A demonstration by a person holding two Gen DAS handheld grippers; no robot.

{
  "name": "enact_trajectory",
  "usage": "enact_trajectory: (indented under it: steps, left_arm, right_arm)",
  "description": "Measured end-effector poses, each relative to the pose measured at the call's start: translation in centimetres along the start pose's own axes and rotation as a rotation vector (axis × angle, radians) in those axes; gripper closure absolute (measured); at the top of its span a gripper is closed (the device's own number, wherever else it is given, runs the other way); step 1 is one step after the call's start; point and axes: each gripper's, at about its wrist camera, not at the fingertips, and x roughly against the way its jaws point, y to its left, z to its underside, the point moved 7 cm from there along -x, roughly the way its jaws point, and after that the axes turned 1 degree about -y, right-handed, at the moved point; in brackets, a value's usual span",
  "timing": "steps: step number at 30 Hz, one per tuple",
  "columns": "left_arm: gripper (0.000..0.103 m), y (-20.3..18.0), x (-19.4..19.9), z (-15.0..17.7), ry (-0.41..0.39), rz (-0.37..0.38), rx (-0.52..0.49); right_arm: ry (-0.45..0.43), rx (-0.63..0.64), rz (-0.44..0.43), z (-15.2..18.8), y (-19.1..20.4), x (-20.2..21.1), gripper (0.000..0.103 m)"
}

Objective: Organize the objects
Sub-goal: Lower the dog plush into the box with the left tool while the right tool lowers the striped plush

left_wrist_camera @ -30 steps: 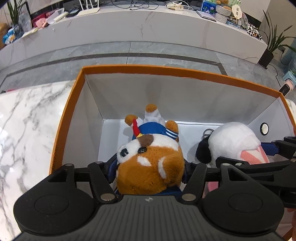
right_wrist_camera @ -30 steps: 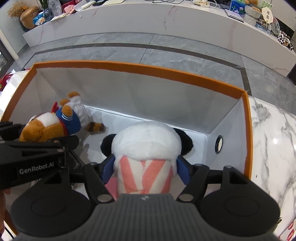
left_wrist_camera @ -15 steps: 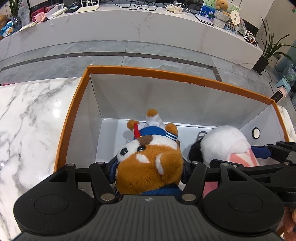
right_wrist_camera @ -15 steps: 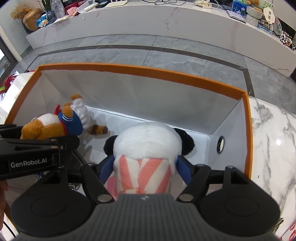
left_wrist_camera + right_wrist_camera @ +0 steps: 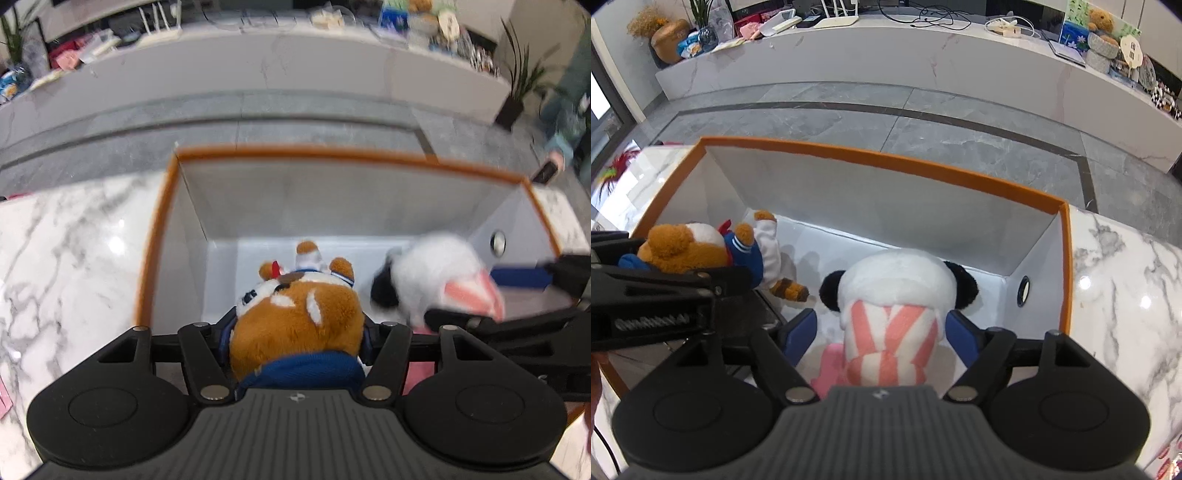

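Observation:
A white box with an orange rim [image 5: 295, 151] [image 5: 886, 162] stands on the marble table. My left gripper [image 5: 295, 328] is shut on a brown plush in a blue sailor top [image 5: 295, 317], held head-down over the box's left half. In the right wrist view the brown plush [image 5: 690, 251] sits at the left. My right gripper [image 5: 879, 328] is opening. A white panda plush with a pink striped scarf [image 5: 897, 284] [image 5: 432, 273] stands between its blue pads [image 5: 799, 332], and a gap shows on the left side.
The marble tabletop [image 5: 55, 258] [image 5: 1126, 295] flanks the box on both sides. A round hole [image 5: 1023, 290] marks the box's right wall. Beyond lie grey floor and a long cluttered counter [image 5: 923, 55]. A person [image 5: 565, 122] with a phone stands far right.
My right gripper's pads have spread away from the panda plush and it has drawn back slightly. The brown plush stays gripped, now tipped with its face further down.

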Motion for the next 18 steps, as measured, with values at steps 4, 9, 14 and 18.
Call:
enact_trajectory:
  steps: [4,9,14,18]
  left_arm:
    - [0.033,0.6,0.3,-0.1,-0.016,0.054,0.065]
    - [0.026,1.6,1.6,-0.6,-0.060,0.150,0.156]
    - [0.021,1.3,1.2,-0.7,-0.058,0.161,0.174]
    - [0.020,0.9,1.7,-0.7,-0.056,0.138,0.151]
  right_arm:
    - [-0.022,0.014,0.014,0.0,0.0,0.8,0.018]
    - [-0.044,0.014,0.005,-0.2,-0.2,1.4,0.016]
    - [-0.086,0.019,-0.051,-0.3,0.8,2.3,0.016]
    - [-0.093,0.050,-0.051,-0.1,1.8,2.4,0.015]
